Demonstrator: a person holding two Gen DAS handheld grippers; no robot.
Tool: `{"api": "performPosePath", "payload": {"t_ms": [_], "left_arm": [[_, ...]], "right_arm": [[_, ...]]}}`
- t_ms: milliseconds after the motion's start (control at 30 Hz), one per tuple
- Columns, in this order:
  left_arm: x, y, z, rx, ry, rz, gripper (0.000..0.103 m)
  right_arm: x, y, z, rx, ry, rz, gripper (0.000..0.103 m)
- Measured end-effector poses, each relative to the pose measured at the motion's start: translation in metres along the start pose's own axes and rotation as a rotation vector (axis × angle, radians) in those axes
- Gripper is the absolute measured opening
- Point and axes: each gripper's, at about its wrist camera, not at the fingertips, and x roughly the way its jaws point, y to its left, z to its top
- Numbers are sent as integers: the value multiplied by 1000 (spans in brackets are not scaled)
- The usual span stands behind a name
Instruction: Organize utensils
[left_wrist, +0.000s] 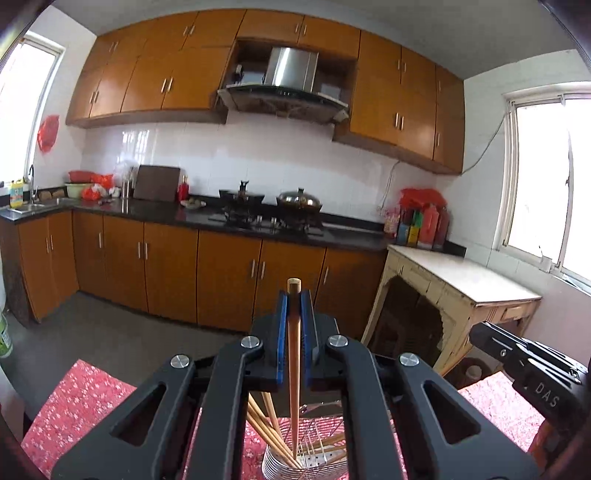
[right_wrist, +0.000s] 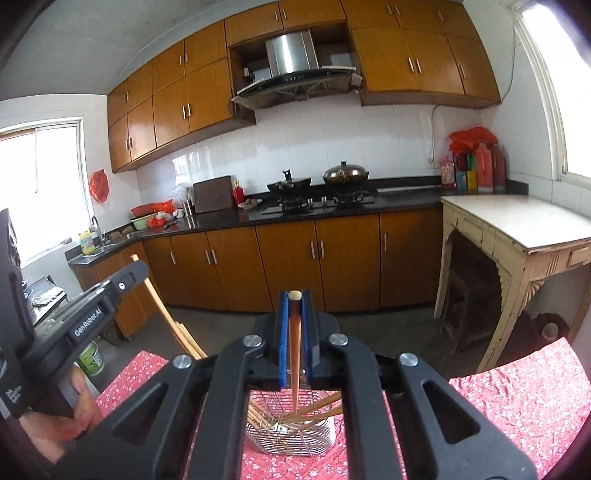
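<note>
1. Chopstick (left_wrist: 294, 354) in my left tool (left_wrist: 294, 295): a long, light wooden stick, clamped upright between the blue pads (left_wrist: 282, 332), its blunt end poking out past the tips and its lower end reaching down into the holder below.
2. My right tool (right_wrist: 294, 295) is clenched the same way on a darker, reddish-brown chopstick (right_wrist: 294, 350), round butt end at the top, thin end hanging just over the holder.
3. The wire utensil holder (right_wrist: 291, 435) stands on the bench, on a red flowered cloth (right_wrist: 517, 402), right below both tools.
4. Inside it, several pale wooden chopsticks (left_wrist: 264, 428) lean at mixed angles against the rim; some thinner sticks cross lower down.
5. In the right wrist view, my left hand (right_wrist: 62, 421) grips the other tool's black handle beside the cloth.
</note>
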Motion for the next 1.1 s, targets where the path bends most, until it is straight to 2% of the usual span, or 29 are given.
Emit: {"api": "performPosePath", "payload": {"t_ms": [133,167,200,267,300,367,700,933,1033,1067,1100], "left_arm": [[8,-1,-3,12,38,22,7],[8,2,-4,3,44,30,7],[8,4,-5,-3,46,29,8],[4,9,-5,2,45,34,14],[-1,12,-6,8,38,46,18],[-5,16,-4,8,29,59,38],[-33,37,3,-10,13,120,41],[-54,39,7,-4,-6,139,45],[-67,40,9,5,-21,148,52],[-70,40,10,7,-25,149,60],[-74,40,11,12,-31,151,65]], "right_arm": [[21,-4,-7,14,48,-1,9],[23,-6,-9,23,49,-20,12],[24,-9,-11,27,49,-30,25],[19,-17,-15,39,27,-58,40],[17,-20,-17,43,22,-68,41],[11,-28,-19,60,21,-77,41],[-20,-47,-20,74,-5,-163,45],[-51,-39,-18,55,-35,-175,49],[-65,-28,-17,27,-59,-181,60],[-70,-24,-16,17,-73,-187,71],[-77,-20,-16,8,-94,-198,90]]}}
